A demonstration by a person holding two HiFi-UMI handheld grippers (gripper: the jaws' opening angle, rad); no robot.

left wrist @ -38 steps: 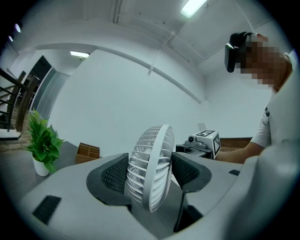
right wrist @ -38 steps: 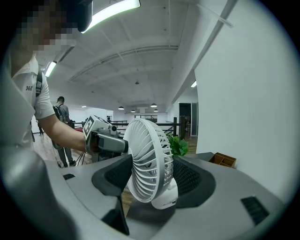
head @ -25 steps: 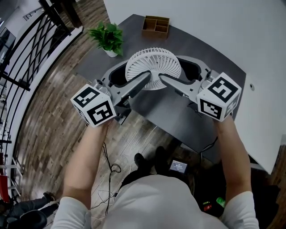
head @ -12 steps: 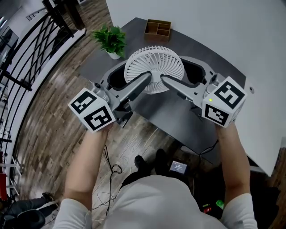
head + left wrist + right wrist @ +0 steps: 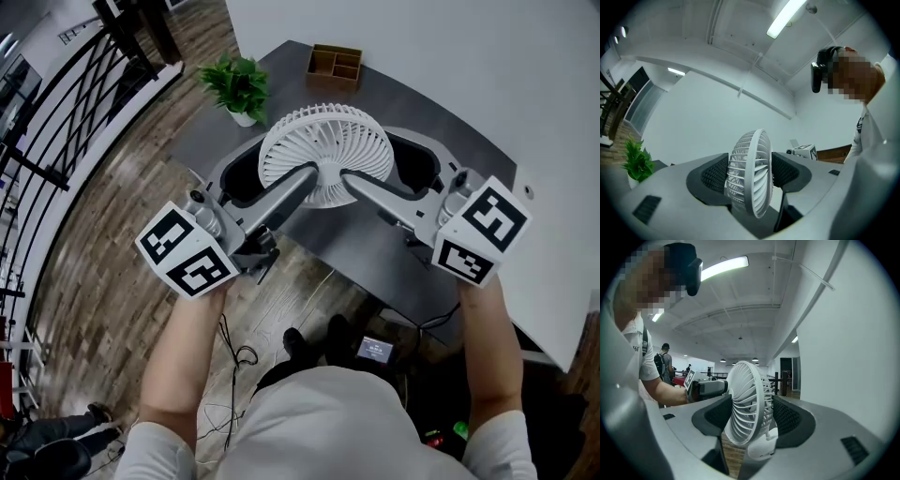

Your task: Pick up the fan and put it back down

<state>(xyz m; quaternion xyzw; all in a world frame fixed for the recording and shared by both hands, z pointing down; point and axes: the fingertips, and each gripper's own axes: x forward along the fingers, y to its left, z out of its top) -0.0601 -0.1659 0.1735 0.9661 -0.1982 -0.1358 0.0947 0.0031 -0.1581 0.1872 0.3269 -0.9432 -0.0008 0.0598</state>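
Wood-plank floor (image 5: 112,281) underfoot, with a loose black cable (image 5: 230,361) lying on it close to the body. Higher up, two bare forearms (image 5: 178,356) reaching forward, each ending in a marker cube (image 5: 187,251).

Grips the white fan (image 5: 323,150) from both sides at once. Left gripper (image 5: 281,161) clenched on the fan's round grille, one jaw across the front face as far as the hub, the other behind the rim. From the left gripper view, edge-on grille squeezed between two black ribbed pads (image 5: 714,176). Right gripper (image 5: 373,159) likewise clamped on the grille from the opposite side. From the right gripper view, grille between that gripper's own pads, with the fan's small white base (image 5: 761,446) showing low in the gap.

Holds the fan with its face tilted up toward the head camera, over the near half of the dark grey table (image 5: 356,244). No telling from these views whether the base touches the top.

Farther along the table, near its left edge, a green potted plant (image 5: 242,86) in a white pot. Beyond that, at the far corner, a wooden compartment organiser (image 5: 336,64). Black railing (image 5: 66,103) off to the left and plain white wall (image 5: 469,75) behind the table.
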